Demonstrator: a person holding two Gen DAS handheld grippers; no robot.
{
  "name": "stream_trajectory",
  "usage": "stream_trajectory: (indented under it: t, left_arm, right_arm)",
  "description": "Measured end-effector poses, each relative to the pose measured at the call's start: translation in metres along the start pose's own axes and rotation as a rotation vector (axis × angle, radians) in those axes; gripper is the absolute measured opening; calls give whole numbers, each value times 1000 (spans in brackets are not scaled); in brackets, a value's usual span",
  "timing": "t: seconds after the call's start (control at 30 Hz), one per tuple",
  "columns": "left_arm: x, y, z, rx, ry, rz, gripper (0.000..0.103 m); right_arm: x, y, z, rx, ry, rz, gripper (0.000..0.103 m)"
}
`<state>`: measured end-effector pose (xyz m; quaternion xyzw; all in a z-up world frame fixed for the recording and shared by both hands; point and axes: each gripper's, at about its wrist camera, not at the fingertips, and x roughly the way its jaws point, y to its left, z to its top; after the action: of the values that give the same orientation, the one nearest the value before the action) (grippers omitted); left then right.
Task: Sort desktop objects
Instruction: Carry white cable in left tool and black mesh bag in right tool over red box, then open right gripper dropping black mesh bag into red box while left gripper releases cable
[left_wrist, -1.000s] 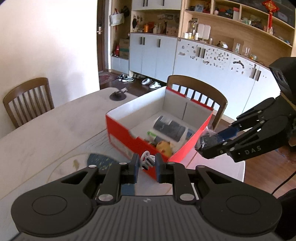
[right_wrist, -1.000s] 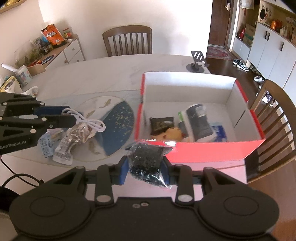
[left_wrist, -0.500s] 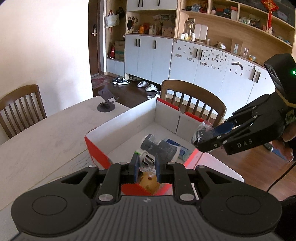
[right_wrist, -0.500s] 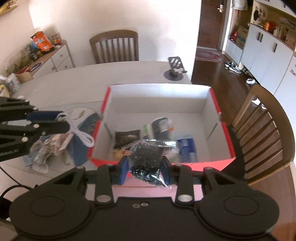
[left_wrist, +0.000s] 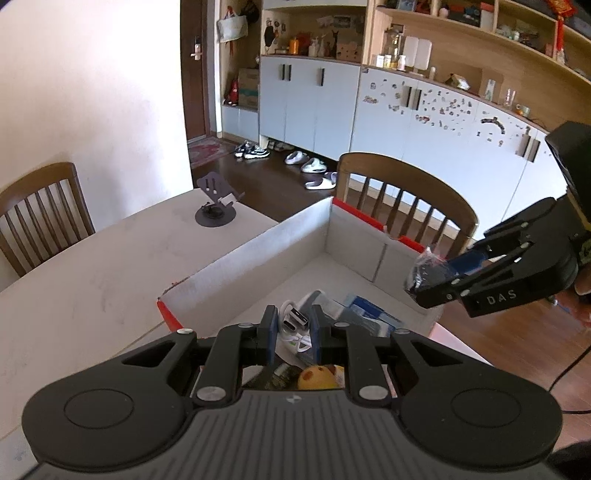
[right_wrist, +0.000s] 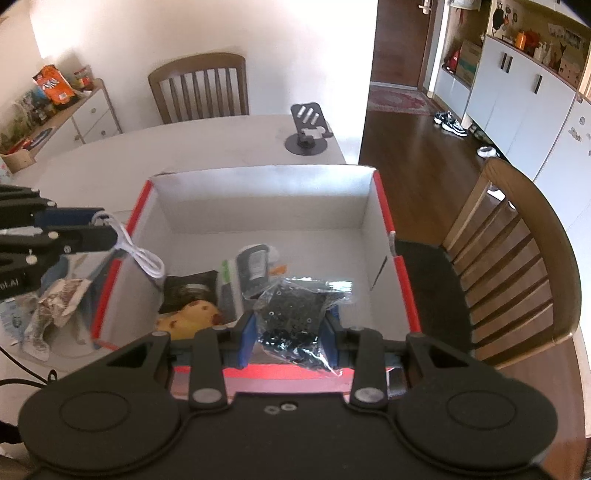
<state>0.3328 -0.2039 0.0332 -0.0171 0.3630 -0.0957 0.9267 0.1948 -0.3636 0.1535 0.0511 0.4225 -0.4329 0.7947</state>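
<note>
A red box with white inner walls (right_wrist: 384, 206) (left_wrist: 258, 251) stands on the pale table. My left gripper (left_wrist: 292, 326) is shut on a coiled white USB cable (left_wrist: 295, 318), held over the box's left side; the cable loop (right_wrist: 142, 254) hangs from its fingers (right_wrist: 79, 236). My right gripper (right_wrist: 290, 330) is shut on a clear bag of small black parts (right_wrist: 297, 317), over the box's near wall. From the left wrist view that bag (left_wrist: 424, 271) hangs at the right gripper's tips. Inside lie a yellow toy (right_wrist: 190, 315), a dark pouch (right_wrist: 188, 291) and a grey-black tube (right_wrist: 253, 262).
A black phone stand (right_wrist: 308, 127) sits at the table's far corner. Crumpled wrappers (right_wrist: 55, 306) lie on the table left of the box. Wooden chairs stand behind the table (right_wrist: 199, 86) and right of the box (right_wrist: 517, 258). A sideboard with snacks (right_wrist: 51, 96) is at far left.
Both grippers have travelled from the table's near side to above the box, each keeping its load. The box now fills the middle of both views.
</note>
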Motion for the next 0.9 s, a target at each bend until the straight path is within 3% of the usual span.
stream_trajectory:
  t: [0.5,0.9]
  left_arm:
    - [58,8,16,36,-16,51,17]
    - [93,1,15,80,55,72,17]
  right_arm:
    - [64,-20,10,-22,93,2,35]
    - [95,-13,5,-53,160,-9,35]
